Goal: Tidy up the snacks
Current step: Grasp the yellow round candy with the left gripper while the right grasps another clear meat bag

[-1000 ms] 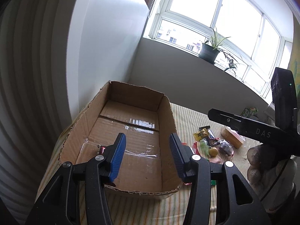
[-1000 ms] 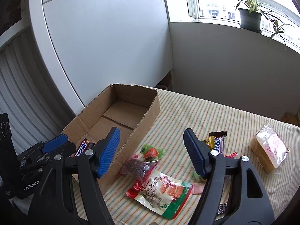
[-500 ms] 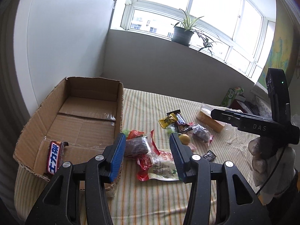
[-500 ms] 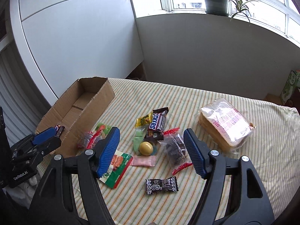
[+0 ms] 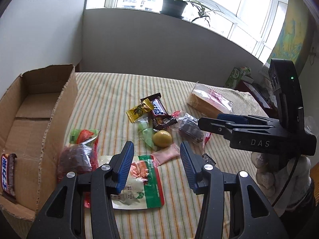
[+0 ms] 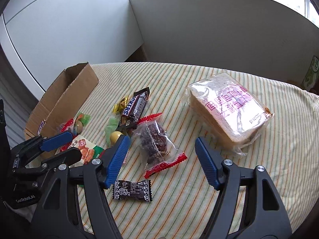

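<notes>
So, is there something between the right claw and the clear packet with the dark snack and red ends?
Nothing visible is in the way. The right claw is open and empty above the striped cloth, with the dark snack packet lying free between its fingers' line of view. The black candy lies nearer, off to the side.

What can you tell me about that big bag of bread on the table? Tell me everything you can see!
The bag of sliced bread is a short stack of pale slices with tan crusts, sealed in clear, crinkly plastic printed with pink writing and a small date code. It lies flat on the striped tablecloth, off to the right, apart from the other snacks. Nothing touches it; the right gripper hovers near it with open, empty jaws.
</notes>
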Demonstrator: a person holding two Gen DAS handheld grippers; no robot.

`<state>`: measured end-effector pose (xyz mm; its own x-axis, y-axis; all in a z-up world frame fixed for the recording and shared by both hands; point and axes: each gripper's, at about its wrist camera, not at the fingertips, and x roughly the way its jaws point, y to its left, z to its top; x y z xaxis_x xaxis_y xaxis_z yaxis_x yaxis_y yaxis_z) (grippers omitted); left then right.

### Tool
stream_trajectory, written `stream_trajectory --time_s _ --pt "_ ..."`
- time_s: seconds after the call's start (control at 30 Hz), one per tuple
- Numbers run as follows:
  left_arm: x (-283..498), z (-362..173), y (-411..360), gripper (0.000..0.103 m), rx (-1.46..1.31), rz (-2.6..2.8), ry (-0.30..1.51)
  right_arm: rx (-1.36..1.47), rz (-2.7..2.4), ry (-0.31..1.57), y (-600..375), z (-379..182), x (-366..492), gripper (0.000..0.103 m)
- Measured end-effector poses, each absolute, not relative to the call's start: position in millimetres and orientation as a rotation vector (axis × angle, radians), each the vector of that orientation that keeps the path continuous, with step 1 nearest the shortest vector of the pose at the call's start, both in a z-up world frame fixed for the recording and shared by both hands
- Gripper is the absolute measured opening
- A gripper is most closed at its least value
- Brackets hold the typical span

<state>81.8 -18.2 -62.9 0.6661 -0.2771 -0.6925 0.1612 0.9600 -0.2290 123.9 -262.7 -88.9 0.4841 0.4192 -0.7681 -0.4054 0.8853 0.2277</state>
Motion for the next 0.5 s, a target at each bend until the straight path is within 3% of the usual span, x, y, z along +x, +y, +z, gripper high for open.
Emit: stream_trajectory --time_s 0.33,0.5 --pt "102 -80 -34 0.047 -0.116 -0.25 0.873 -0.014 0.575 1.021 -246 -115 142 0.073" --pt "112 -85 -42 0.046 -0.071 -0.248 0.906 -0.017 0.565 1.035 -247 -119 146 0.054"
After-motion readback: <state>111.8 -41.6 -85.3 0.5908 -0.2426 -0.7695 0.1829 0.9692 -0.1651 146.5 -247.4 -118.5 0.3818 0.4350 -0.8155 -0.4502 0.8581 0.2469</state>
